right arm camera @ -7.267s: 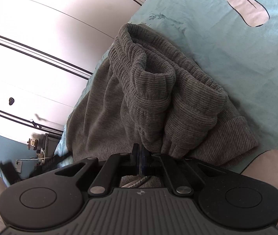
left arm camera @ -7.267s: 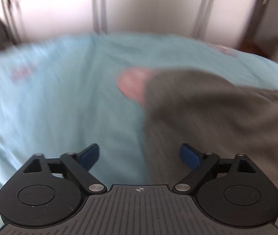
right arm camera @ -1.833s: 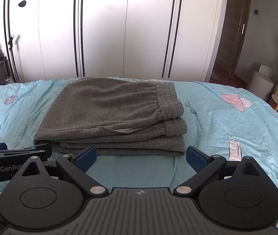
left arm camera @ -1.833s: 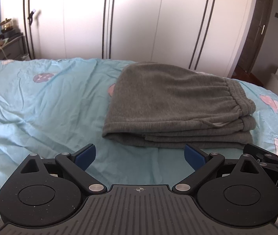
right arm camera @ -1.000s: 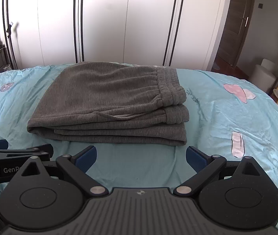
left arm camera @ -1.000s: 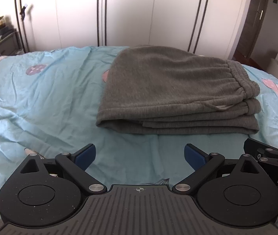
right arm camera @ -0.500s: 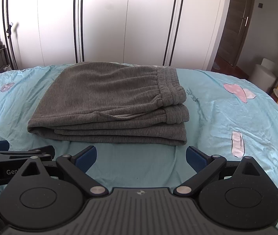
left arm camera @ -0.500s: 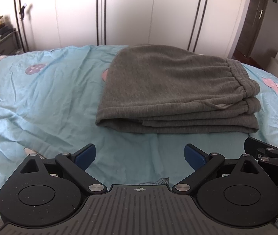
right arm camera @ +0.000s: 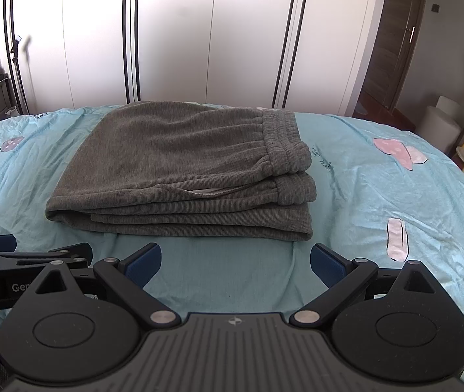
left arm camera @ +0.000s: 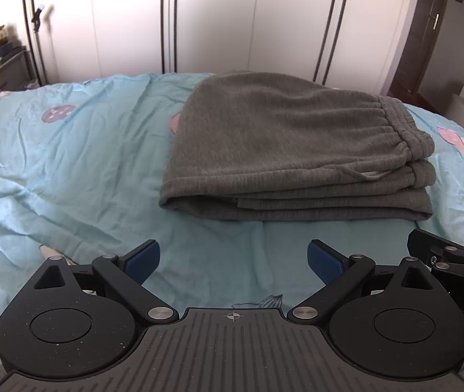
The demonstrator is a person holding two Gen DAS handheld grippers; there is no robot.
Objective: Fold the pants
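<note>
Left wrist view: grey sweatpants [left arm camera: 290, 150] are seen folded into a flat, layered stack on a bed covered by a light blue sheet [left arm camera: 68, 163] printed with pink and purple shapes. The elastic waistband [left arm camera: 405, 130] is turned to the right, and the rounded fold is at the left. The left claw [left arm camera: 233, 258] is held above bare sheet near the stack's near edge, apart from the cloth, its blue-padded fingers [left arm camera: 142, 258] spread wide with nothing between them. At the right edge of this view, part of the right claw [left arm camera: 451, 258] is seen beside it.

From the right wrist view, the same sweatpants [right arm camera: 179, 163] are shown lying across the middle of the bed, several layers visible along the near edge. The right claw [right arm camera: 235, 261] is likewise spread wide and empty, short of the stack. The left claw [right arm camera: 32, 258] is seen at the left edge. White wardrobe doors [right arm camera: 173, 32] stand at the far side, a dark wooden door [right arm camera: 395, 39] at the far right.
</note>
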